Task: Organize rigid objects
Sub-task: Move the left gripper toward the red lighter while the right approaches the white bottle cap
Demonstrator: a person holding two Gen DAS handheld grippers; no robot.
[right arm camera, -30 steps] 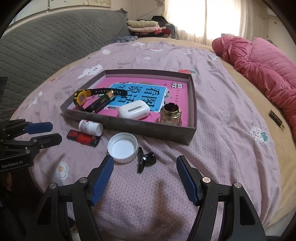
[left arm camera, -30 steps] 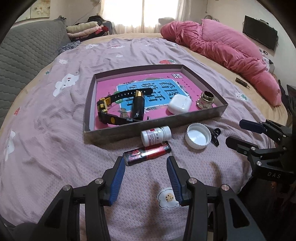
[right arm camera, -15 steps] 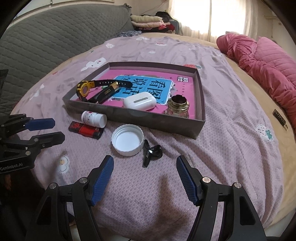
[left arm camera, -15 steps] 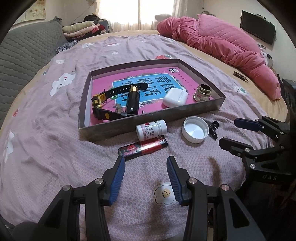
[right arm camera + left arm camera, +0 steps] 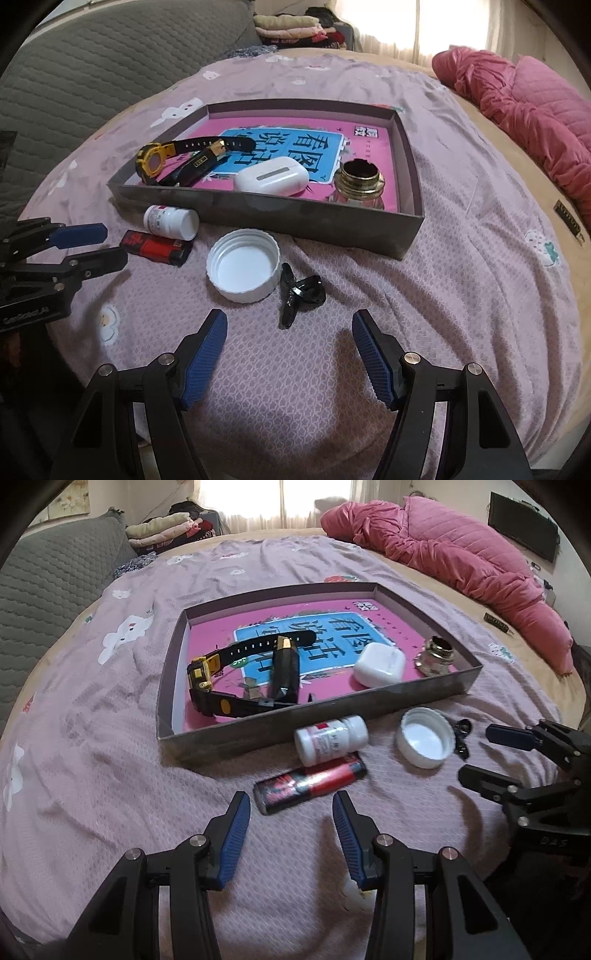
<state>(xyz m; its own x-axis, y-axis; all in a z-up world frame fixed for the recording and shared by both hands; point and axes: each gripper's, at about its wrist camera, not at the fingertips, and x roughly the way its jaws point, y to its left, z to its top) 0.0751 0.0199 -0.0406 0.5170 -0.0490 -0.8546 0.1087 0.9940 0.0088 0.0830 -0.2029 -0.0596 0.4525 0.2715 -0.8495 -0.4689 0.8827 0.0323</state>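
Rigid objects are in two groups now: some lie inside the shallow box [image 5: 236, 738], and four wait on the bedspread [image 5: 92, 775] just in front of its near wall. Inside, from the left, you have the black-and-yellow watch [image 5: 207, 675], a dark lighter-like piece [image 5: 285, 668] across its strap, the white earbud case [image 5: 380, 663] and the small glass jar with a brass neck [image 5: 435, 657]. They stay spread out, so each one can rest flat on the pink floor. Outside, from the left, the red-and-black lighter [image 5: 310, 781] lies directly ahead of your left gripper [image 5: 291, 834]. Its fingers are spread wide and hold nothing, and I think this piece is your first target. The white pill bottle [image 5: 330, 740] lies on its side, touching the lighter, so close the fingers carefully or it may roll. Next is the white cap [image 5: 242, 264], hollow side up, and just beside it the black binder clip [image 5: 297, 291]. Your right gripper [image 5: 290, 354] hovers before the clip, also wide apart and empty, probably to pick it up.
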